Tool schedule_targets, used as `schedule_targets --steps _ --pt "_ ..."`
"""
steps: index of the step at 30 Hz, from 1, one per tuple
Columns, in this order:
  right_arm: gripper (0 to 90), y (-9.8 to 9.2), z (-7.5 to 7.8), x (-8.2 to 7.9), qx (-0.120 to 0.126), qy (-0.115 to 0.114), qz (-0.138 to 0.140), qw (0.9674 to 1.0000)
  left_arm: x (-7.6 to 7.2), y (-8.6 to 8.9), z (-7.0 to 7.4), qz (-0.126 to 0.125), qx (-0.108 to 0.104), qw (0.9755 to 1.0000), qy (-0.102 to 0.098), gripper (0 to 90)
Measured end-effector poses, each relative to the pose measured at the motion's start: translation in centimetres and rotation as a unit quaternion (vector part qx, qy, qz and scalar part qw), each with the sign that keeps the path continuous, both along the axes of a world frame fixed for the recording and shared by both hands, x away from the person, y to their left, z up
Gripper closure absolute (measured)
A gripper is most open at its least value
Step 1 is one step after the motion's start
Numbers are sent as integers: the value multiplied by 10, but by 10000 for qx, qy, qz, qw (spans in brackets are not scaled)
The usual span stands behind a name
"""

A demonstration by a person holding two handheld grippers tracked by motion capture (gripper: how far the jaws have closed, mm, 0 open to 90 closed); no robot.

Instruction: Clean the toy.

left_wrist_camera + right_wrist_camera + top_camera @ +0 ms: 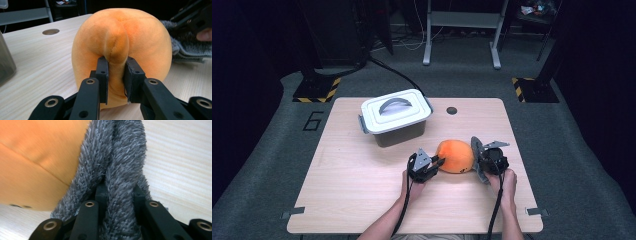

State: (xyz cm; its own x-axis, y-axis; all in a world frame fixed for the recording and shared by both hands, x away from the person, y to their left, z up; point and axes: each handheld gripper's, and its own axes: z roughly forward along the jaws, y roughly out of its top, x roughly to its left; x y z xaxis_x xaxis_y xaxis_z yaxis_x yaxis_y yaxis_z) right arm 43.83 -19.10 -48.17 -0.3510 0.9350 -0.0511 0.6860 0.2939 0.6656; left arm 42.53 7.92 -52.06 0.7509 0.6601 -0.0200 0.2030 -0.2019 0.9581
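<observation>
Dark floor matting is spreading around a pale wooden table [362,200], with grey frame legs [462,30] standing behind it. Toward the back left of the tabletop, a white lidded box [395,117] with a grey handle is sitting, and a small round hole [451,110] is showing to its right. Nearer the person, the left gripper [438,161] is pinching a fold of an orange plush toy [454,156], its jaws nearly closed on the soft fabric [116,50]. That toy is lying on the table just right of center, between both hands. On its right side, the right gripper [475,159] is clamping a grey fuzzy part [120,170] of the toy, with its jaws almost fully closed around the fur.
</observation>
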Motion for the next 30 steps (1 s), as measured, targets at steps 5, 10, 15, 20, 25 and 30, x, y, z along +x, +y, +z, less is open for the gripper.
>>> schedule_targets --steps 5,10,15,20,25,30 --pt "748 -4 5 -10 5 -243 -30 9997 0 0 0 -5 -1 10000 7 754" --pt "749 -1 32 -22 17 -581 105 9983 0 1 0 -17 7 10000 28 752" --pt "749 22 62 -31 7 -924 513 9944 0 1 0 -28 7 10000 29 750" --pt "746 50 74 -27 181 -943 993 9904 0 1 0 -48 7 10000 44 749" --pt "742 76 68 -17 -59 -783 1216 9895 1 1 0 -34 11 10000 56 748" --pt "743 75 63 -15 -246 -779 1028 9913 0 0 0 -14 27 10000 -3 748"
